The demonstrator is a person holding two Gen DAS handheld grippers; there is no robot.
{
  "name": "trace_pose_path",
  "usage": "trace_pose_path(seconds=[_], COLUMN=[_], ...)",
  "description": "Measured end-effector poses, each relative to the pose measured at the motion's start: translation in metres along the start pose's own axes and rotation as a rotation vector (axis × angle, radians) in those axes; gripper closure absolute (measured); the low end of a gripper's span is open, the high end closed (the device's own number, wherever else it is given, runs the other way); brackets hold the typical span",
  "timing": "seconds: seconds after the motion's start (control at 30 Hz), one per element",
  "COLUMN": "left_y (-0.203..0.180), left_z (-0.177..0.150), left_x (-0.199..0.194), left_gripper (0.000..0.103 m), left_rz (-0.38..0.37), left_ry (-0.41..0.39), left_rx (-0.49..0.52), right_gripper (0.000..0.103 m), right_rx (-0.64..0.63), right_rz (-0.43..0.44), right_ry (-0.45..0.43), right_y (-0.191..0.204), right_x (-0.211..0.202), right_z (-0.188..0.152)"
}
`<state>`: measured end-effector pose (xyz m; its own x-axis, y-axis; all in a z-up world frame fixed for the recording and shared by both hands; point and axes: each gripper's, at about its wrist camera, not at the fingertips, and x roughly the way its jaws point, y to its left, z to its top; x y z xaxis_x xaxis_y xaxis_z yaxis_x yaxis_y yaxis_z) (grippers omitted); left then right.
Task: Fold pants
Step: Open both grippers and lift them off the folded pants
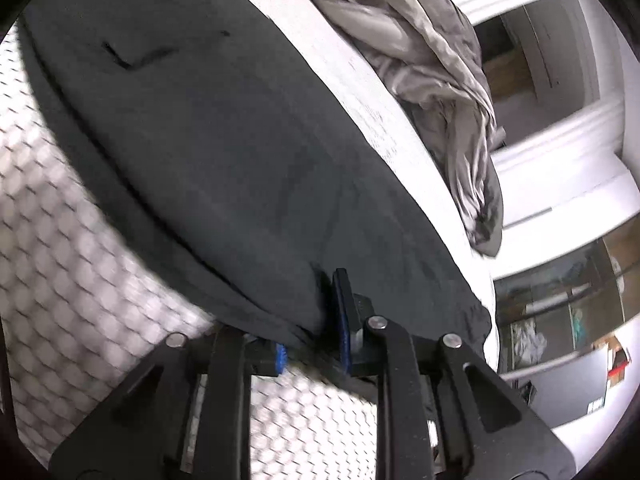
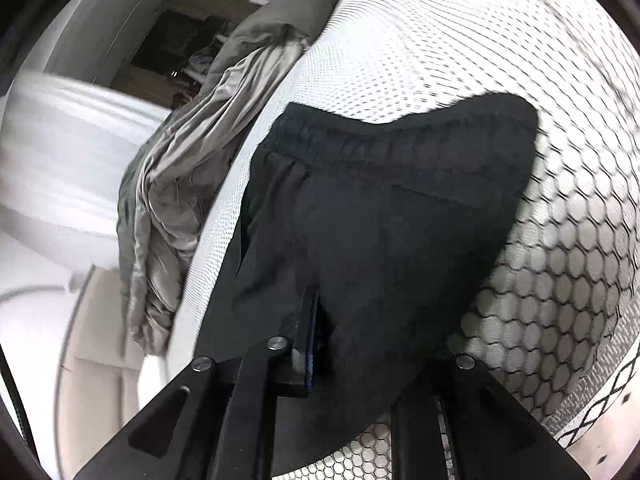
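While the dark grey cotton pants (image 1: 208,152) lay flat on the white honeycomb-patterned mattress (image 1: 60,240), I had my left claw (image 1: 316,328) pinching their near edge and my right claw (image 2: 344,344) clamped on fabric below the elastic waistband (image 2: 384,140); a crumpled grey blanket (image 2: 192,160) lay beside them.

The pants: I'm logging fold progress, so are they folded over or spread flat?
Spread, not folded over: the pants lie flat on the mattress, waistband showing, both grippers pinching an edge.
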<state>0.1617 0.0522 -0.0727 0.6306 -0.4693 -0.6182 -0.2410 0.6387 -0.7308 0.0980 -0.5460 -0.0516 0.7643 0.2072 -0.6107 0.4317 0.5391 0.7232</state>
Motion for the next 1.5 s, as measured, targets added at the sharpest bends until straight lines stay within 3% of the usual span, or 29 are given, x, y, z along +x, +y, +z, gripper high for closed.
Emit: trace_pose_path(seconds=[0.23,0.33,0.5,0.8,1.0,1.1,1.3,1.43,1.5], left_y=[0.030,0.046,0.055,0.066,0.082,0.083,0.100,0.115,0.114], left_z=[0.036,0.050,0.074,0.083,0.090,0.097,0.106,0.107,0.110], left_x=[-0.029,-0.034,-0.045,-0.052,-0.062,-0.063,-0.078,-0.084,-0.086], left_gripper=[0.088,0.088,0.088,0.087,0.087,0.087,0.091,0.091,0.091], left_rz=[0.098,0.098,0.164,0.136,0.129,0.161,0.210,0.157,0.171], left_ry=[-0.099,-0.105,-0.121,-0.106,-0.132,-0.152,-0.208,-0.207,-0.212], left_rx=[-0.048,-0.092,-0.046,-0.067,-0.115,-0.107,-0.138,-0.193,-0.188], right_gripper=[0.089,0.089,0.089,0.089,0.089,0.089,0.090,0.089,0.089], right_rx=[0.020,-0.006,0.020,0.016,0.090,0.035,0.042,0.052,0.033], right_rz=[-0.001,-0.004,0.010,0.027,0.061,0.015,0.044,0.032,0.028], right_ry=[0.009,0.006,0.005,0.037,0.018,0.009,-0.006,0.020,0.020], right_y=[-0.011,-0.007,-0.011,-0.008,-0.018,-0.006,-0.008,-0.012,-0.008], right_x=[-0.003,-0.004,-0.005,0.000,-0.005,0.000,-0.003,0.004,0.004], right_z=[-0.001,-0.001,-0.002,0.000,0.004,-0.001,0.005,0.002,0.003])
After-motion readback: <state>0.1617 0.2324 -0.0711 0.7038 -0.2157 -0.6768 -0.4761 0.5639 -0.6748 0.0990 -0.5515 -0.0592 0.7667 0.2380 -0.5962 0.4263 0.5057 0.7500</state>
